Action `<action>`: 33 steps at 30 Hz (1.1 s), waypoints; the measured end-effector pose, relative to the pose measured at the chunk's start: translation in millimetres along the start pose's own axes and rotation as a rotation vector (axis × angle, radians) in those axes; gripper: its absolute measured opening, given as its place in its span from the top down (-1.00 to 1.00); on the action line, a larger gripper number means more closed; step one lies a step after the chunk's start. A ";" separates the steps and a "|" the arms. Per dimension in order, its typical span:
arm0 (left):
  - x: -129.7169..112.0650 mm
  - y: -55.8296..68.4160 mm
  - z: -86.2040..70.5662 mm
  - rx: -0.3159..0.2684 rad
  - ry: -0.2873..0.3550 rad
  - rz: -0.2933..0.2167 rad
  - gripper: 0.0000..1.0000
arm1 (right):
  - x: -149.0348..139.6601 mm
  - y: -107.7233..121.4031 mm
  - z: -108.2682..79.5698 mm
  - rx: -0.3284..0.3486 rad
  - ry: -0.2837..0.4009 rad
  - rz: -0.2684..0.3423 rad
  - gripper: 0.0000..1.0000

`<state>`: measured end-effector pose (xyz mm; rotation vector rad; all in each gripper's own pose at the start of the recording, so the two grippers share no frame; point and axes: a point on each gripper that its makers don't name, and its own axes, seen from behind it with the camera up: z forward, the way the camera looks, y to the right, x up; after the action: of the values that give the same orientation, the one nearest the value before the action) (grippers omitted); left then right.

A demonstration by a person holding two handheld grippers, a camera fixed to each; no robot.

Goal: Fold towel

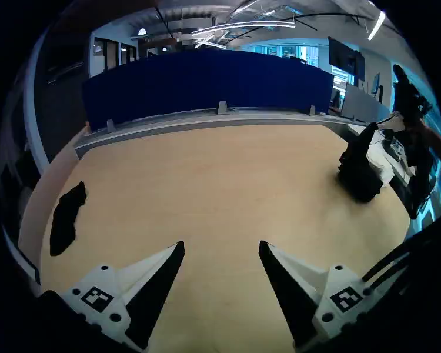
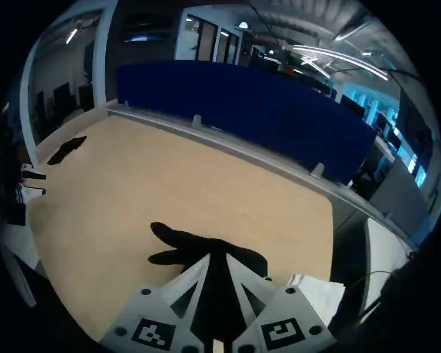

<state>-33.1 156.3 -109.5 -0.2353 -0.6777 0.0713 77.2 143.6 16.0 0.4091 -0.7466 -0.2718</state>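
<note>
**Bunched grip could spoil the fold**

The right gripper [image 2: 217, 257] looks clenched on the dark towel [image 2: 179, 242], which lies crumpled just ahead of its fingertips and runs back between them. Lifting from there risks dragging a heap. The left gripper [image 1: 220, 250] hangs released, with the towel well off to its right.
</note>
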 end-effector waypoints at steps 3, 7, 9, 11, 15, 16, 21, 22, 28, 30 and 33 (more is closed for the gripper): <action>-1.0 1.1 -1.1 -0.005 -0.002 0.005 -0.88 | -17.2 1.4 -8.9 -0.009 -0.013 0.018 0.92; -2.0 1.7 -2.4 -0.009 -0.003 0.015 -0.88 | -43.0 6.1 -16.7 -0.032 -0.042 0.039 0.92; -2.6 2.4 -3.3 -0.012 -0.003 0.019 -0.88 | -56.8 7.7 -19.1 -0.044 -0.058 0.050 0.92; -3.5 3.1 -3.8 -0.014 -0.004 0.021 -0.88 | -69.6 7.5 -19.7 -0.049 -0.072 0.065 0.92; -5.0 5.5 -5.3 -0.018 -0.006 0.026 -0.88 | -95.1 5.9 -19.8 -0.058 -0.097 0.097 0.92; -5.1 5.9 -5.8 -0.019 -0.006 0.028 -0.88 | -99.8 5.8 -19.5 -0.061 -0.101 0.104 0.92; -4.8 7.4 -8.1 -0.019 -0.006 0.034 -0.88 | -121.7 6.0 -18.3 -0.076 -0.122 0.135 0.92; -4.6 7.5 -8.2 -0.019 -0.006 0.035 -0.88 | -125.5 6.8 -17.8 -0.082 -0.127 0.139 0.92; -3.8 8.0 -8.3 -0.016 -0.007 0.037 -0.88 | -150.3 10.8 -11.9 -0.104 -0.159 0.170 0.92; -4.2 8.0 -8.1 -0.013 -0.008 0.039 -0.88 | -159.0 10.8 -9.1 -0.105 -0.168 0.186 0.92; -5.5 8.5 -7.8 -0.011 -0.013 0.039 -0.88 | -171.5 11.6 -4.6 -0.112 -0.183 0.209 0.92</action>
<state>-32.4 162.3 -120.8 -0.2590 -0.6865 0.1069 -39.3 220.2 -84.6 0.1989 -0.9420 -0.1542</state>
